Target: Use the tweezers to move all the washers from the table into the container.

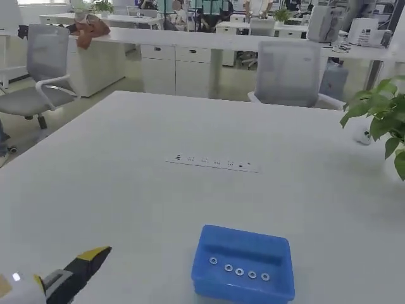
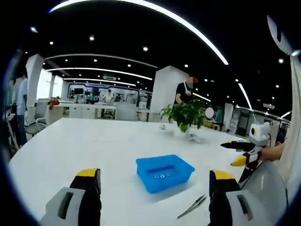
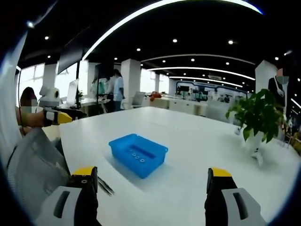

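Steel tweezers (image 2: 192, 207) lie on the counter (image 2: 70, 146) between the left gripper (image 2: 154, 174) and right gripper (image 3: 153, 172). Both are wide open and empty. The tweezers' long axis runs toward the container (image 2: 155, 183).

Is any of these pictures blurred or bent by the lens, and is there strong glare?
Head view: slightly soft, yet the washers in the blue container are countable; even light, no harsh glare. Left gripper view: fisheye bends the ceiling light strip into an arc; the tweezers look soft. Right gripper view: same bending; the plant is a little blurred.
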### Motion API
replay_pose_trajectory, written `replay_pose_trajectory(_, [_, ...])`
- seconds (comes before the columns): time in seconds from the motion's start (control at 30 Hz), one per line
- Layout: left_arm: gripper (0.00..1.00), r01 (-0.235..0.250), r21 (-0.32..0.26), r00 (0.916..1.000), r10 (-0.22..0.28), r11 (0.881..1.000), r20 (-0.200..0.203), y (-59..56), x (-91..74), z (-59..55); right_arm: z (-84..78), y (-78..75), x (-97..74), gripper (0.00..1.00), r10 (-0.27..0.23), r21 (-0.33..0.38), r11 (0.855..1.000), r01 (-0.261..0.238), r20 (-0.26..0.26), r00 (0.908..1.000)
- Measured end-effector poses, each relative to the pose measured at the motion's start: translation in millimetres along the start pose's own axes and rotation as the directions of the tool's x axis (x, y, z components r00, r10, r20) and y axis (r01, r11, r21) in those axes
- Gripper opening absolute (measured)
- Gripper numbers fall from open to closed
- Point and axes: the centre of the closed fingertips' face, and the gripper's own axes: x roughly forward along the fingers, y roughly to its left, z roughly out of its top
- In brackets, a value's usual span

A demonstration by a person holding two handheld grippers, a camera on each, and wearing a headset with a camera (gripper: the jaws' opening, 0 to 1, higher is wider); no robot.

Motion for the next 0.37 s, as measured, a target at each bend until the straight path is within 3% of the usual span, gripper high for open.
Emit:
replay_pose_trajectory(0.03, [0.99, -0.001, -0.012, 0.9992, 0.001, 1.000, 0.040, 0.5, -1.1, 6.8, 0.9, -0.6, -0.3, 0.96, -0.001, 0.008, 1.000, 0.001, 0.006, 1.0000])
replay_pose_trajectory(0.1, [0.99, -0.020, -0.011, 0.9976, 0.020, 1.000, 0.067, 3.7, -3.7, 11.7, 3.5, -1.5, -0.2, 0.98, -0.007, 0.012, 1.000, 0.006, 0.023, 0.9997])
replay_pose_trajectory(0.2, [0.99, -0.065, 0.006, 0.9964, 0.065, 0.998, 0.055, 11.1, -5.5, 9.8, 6.5, -1.9, -0.6, 0.99, -0.014, 0.016, 1.000, 0.014, 0.034, 0.9993])
replay_pose_trajectory(0.37, [0.99, -0.073, 0.002, 0.9962, 0.073, 0.997, 0.047, 12.8, -5.1, 7.7, 9.3, -2.6, -0.5, 0.99, -0.026, 0.017, 1.000, 0.026, 0.043, 0.9987])
